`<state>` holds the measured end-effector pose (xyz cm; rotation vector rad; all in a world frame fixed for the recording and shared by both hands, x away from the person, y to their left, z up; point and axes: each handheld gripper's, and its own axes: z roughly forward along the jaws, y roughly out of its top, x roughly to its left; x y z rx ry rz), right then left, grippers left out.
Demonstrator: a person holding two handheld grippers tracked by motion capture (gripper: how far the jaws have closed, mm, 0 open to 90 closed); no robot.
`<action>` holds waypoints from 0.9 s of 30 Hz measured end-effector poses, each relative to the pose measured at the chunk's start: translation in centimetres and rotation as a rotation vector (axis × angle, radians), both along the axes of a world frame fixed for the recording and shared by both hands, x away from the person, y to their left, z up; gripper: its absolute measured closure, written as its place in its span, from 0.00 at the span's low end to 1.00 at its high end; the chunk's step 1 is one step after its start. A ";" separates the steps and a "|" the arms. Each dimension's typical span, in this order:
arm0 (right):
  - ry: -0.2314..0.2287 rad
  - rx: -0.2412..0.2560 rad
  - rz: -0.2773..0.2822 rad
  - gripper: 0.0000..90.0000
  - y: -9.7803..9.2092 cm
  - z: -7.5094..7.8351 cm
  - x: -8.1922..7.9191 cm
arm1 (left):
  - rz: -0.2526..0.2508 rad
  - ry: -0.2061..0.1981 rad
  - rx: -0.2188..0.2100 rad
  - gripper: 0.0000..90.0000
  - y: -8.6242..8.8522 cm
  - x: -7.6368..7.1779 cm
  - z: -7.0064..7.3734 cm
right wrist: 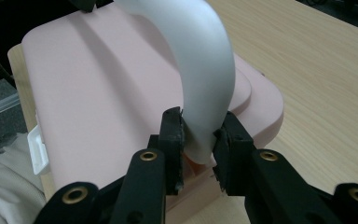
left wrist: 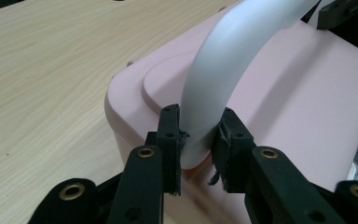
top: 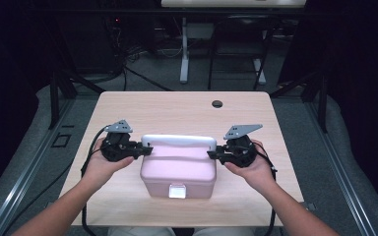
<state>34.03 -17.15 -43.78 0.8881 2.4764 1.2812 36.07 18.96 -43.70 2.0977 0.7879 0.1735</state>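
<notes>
Both tools, left (left wrist: 198,140) and right (right wrist: 199,135), clamp the white handle (top: 178,141); the high view adds the box's latch (top: 177,191).

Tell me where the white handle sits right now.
In the high view the white handle arches over the pink box at the table's near middle, its ends clamped by the left gripper and right gripper.
</notes>
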 end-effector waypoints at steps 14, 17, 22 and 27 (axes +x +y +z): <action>0.013 0.013 0.019 0.84 0.1 0.0 -0.8 | -0.016 0.010 0.010 0.82 0.3 -1.0 0.1; 0.014 0.010 0.024 0.84 0.2 0.0 -1.1 | -0.021 0.015 0.014 0.82 0.4 -1.4 0.2; 0.022 0.011 0.028 0.84 0.2 0.1 -1.4 | -0.027 0.030 0.021 0.82 0.5 -1.5 0.3; 0.030 0.020 0.028 0.84 0.2 0.4 -1.3 | -0.025 0.038 0.011 0.82 0.6 -1.3 0.7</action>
